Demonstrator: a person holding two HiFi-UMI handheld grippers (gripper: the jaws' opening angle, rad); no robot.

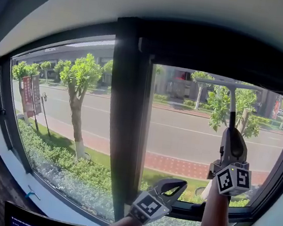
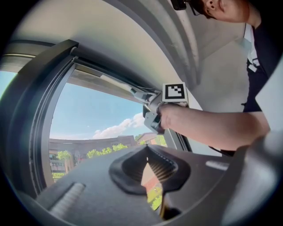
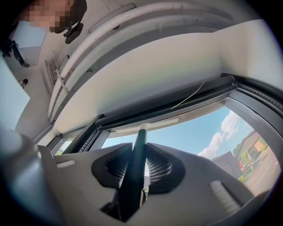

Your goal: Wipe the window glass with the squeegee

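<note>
The squeegee (image 1: 230, 103) stands upright against the right window pane (image 1: 179, 135), with its blade (image 1: 222, 84) along the top of the glass. My right gripper (image 1: 231, 134) is shut on the dark handle (image 3: 137, 159), and the pale blade (image 3: 146, 127) lies just under the upper frame. My left gripper (image 1: 177, 185) hangs low near the sill, left of the right arm, with its jaws together and nothing in them. In the left gripper view the left gripper (image 2: 148, 170) looks up at the right gripper (image 2: 152, 114) and the squeegee (image 2: 121, 84).
A wide dark mullion (image 1: 125, 123) separates the right pane from the larger left pane (image 1: 63, 126). The dark sill frame (image 1: 186, 208) runs below. A dark screen edge (image 1: 41, 221) shows at the bottom left. A thin cable (image 3: 190, 97) hangs at the top frame.
</note>
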